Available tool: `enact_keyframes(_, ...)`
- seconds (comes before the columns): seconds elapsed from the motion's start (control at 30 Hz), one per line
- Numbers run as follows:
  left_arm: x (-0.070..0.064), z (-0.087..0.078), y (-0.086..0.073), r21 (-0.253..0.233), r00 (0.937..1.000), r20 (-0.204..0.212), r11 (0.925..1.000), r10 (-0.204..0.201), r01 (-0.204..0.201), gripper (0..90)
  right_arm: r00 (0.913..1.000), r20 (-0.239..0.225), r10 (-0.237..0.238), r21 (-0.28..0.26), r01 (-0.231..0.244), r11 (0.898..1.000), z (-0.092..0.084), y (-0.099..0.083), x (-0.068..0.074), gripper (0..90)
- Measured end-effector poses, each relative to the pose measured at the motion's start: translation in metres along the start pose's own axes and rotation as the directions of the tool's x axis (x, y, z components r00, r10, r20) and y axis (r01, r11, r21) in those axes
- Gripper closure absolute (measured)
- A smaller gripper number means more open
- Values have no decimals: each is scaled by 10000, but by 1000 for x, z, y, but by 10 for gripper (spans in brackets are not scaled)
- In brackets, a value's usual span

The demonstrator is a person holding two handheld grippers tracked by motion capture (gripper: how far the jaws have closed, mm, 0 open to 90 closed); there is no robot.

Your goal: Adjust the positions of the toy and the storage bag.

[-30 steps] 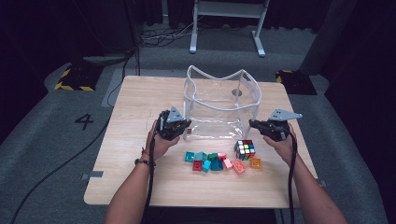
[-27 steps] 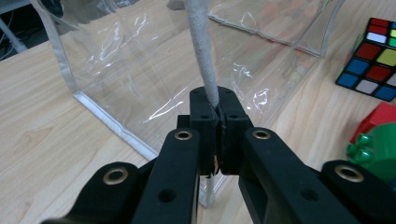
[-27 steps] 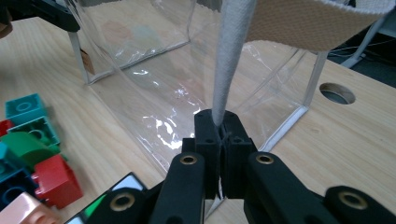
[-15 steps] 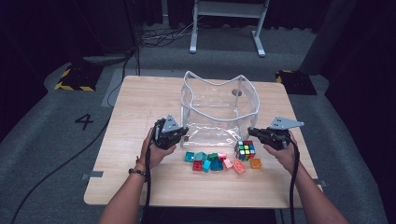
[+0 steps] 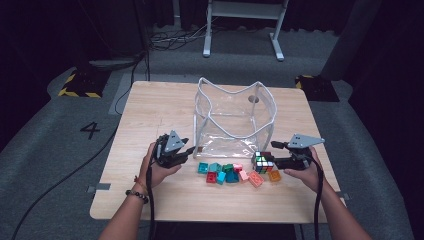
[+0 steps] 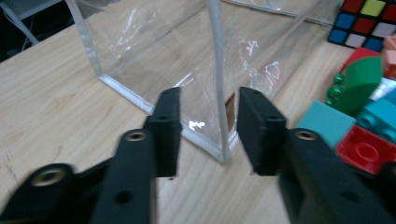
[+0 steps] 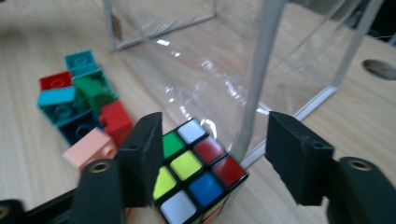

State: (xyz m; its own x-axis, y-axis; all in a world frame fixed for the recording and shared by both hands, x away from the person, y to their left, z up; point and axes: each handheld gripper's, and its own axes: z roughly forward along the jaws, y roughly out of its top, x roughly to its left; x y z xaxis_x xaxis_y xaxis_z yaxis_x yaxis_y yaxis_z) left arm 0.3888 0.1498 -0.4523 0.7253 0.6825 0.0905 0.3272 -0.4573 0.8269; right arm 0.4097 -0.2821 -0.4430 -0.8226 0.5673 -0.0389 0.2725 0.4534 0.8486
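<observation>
Right claw point(image 7: 210, 158) jaws, just opened, straddle the puzzle cube point(image 7: 196, 179) untouched

The counter point(image 5: 150, 107) was a pale wood-grain top with rounded corners, with a round cable hole point(image 5: 253, 99) toward its far right. It stood on a grey carpeted floor point(image 5: 60, 150) marked with a black number 4 point(image 5: 90, 130) to the left. Black cables point(image 5: 125, 95) lay across the carpet on the left and gathered at the far side. Two yellow-and-black striped floor markers sat on the carpet, one at far left point(image 5: 79, 86) and one at far right point(image 5: 312, 82). A white metal stand point(image 5: 242, 30) stood at the far side. Beyond it the room was dark, and light fell mainly on the counter.
</observation>
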Motion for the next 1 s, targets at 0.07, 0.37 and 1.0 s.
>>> enact_keyframes(0.07, 2, -4, -9, 224, 9997, -34, 9994, -253, 254, 373, 9989, -456, 45, 111, -40, 9999, 0, -5, 0, 315)
enact_keyframes(0.37, 1, -16, -53, 1511, 9971, -114, 9856, -749, 758, 204, 9953, -958, -156, 585, 213, 9981, 11, -20, 1, 186)
enact_keyframes(1.0, -7, -18, -74, 2269, 9928, 328, 9682, -1155, 1051, 166, 9794, -1876, -745, 830, 913, 9924, 27, -30, -11, 280)
